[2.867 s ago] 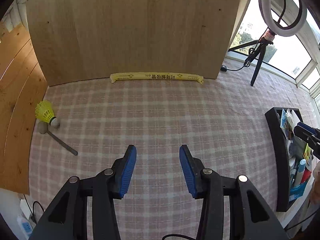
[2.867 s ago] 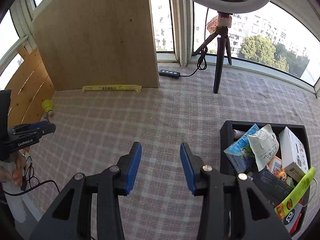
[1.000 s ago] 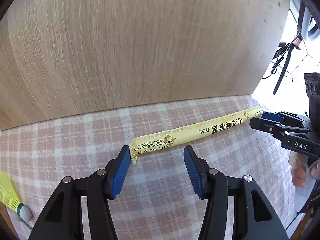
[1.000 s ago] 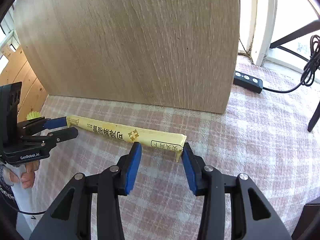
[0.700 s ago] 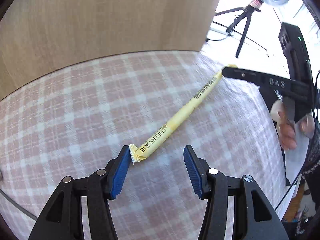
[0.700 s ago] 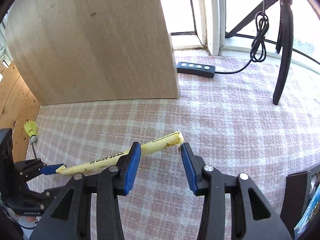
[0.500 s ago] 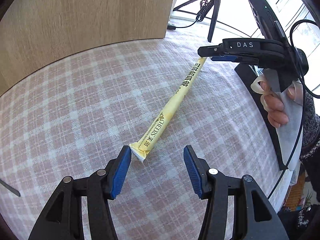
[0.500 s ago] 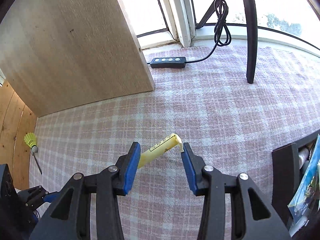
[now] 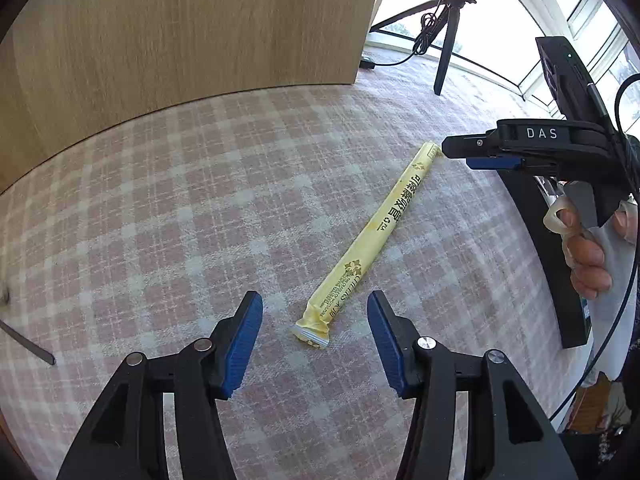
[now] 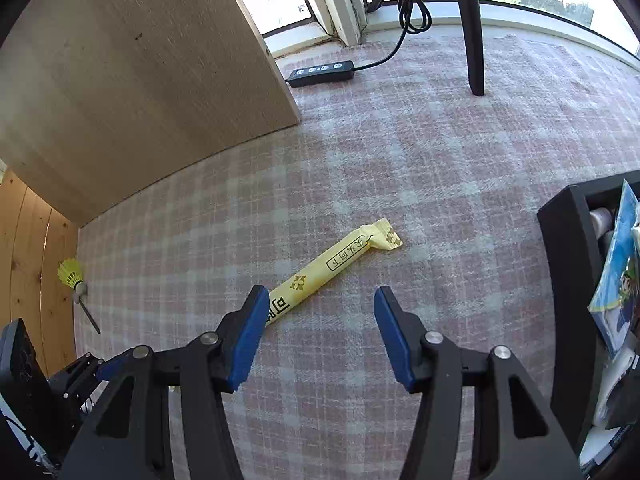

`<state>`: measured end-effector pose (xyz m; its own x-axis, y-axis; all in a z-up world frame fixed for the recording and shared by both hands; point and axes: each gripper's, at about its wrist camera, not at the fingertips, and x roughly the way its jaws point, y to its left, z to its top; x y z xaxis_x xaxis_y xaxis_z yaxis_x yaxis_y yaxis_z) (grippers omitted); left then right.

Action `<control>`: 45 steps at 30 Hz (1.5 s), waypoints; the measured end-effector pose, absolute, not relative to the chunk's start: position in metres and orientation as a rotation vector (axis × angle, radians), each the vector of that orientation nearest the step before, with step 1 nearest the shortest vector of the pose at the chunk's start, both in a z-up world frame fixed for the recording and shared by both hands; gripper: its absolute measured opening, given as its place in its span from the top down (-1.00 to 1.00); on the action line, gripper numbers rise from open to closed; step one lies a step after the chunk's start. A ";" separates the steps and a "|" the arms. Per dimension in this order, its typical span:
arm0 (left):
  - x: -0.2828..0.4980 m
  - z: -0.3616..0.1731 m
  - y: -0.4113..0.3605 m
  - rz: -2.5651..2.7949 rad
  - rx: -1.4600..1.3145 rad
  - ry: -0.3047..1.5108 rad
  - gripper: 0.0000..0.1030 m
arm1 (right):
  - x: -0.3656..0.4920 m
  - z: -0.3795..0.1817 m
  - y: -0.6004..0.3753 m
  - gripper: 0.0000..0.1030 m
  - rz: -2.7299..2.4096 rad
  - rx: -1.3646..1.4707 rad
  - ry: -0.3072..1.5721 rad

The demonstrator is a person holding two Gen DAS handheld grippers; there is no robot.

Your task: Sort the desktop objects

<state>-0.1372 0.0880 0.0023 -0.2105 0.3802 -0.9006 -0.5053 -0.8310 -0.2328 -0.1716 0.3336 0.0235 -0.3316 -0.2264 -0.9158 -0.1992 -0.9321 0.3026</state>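
Observation:
A long yellow packet (image 9: 384, 224) lies flat on the pink checked cloth. Its crimped near end rests just ahead of my left gripper (image 9: 314, 308), which is open with neither blue pad touching it. In the right wrist view the packet (image 10: 340, 260) runs from the cloth ahead down behind the left finger of my right gripper (image 10: 320, 300). The right jaws are opening, and no pad presses on the packet. The right gripper (image 9: 456, 155), held by a hand, hovers at the packet's far end. My left gripper (image 10: 92, 364) shows at the lower left.
A black organiser box (image 10: 568, 264) full of packets stands at the right. A wooden board (image 10: 140, 80) stands upright behind. A yellow shuttlecock (image 10: 71, 274) and a dark stick (image 10: 90, 318) lie at the left edge. A tripod leg (image 10: 472, 28) and a cabled switch (image 10: 322, 73) are at the back.
The packet has moved from the foot of the board out onto the open cloth. The right jaws have widened and let go of its end; it now lies free of both grippers.

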 end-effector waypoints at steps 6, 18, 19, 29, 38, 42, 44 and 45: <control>-0.129 -0.013 0.110 2.036 -1.514 0.179 0.00 | -0.167 0.012 0.308 -0.04 -2.425 1.868 -0.557; -0.153 0.012 0.022 2.352 -1.676 -0.018 -0.02 | -0.180 0.003 0.283 -0.04 -2.426 1.925 -0.485; -0.164 0.013 -0.004 2.416 -1.724 -0.100 -0.02 | -0.180 0.001 0.282 -0.04 -2.428 1.934 -0.480; -0.230 0.005 -0.180 2.707 -1.980 -0.583 -0.03 | -0.190 -0.001 0.251 -0.02 -2.430 1.946 -0.331; -0.268 -0.016 -0.175 2.693 -2.067 -0.406 0.02 | -0.213 0.002 0.206 0.11 -2.430 1.934 -0.187; -0.277 -0.019 -0.168 2.710 -2.058 -0.290 0.20 | -0.223 0.005 0.176 0.22 -2.418 1.896 -0.089; -0.279 -0.018 -0.163 2.709 -2.043 -0.256 0.46 | -0.225 0.007 0.161 0.22 -2.407 1.890 -0.060; -0.279 -0.018 -0.161 2.714 -2.035 -0.234 0.53 | -0.226 0.008 0.157 0.22 -2.400 1.886 -0.055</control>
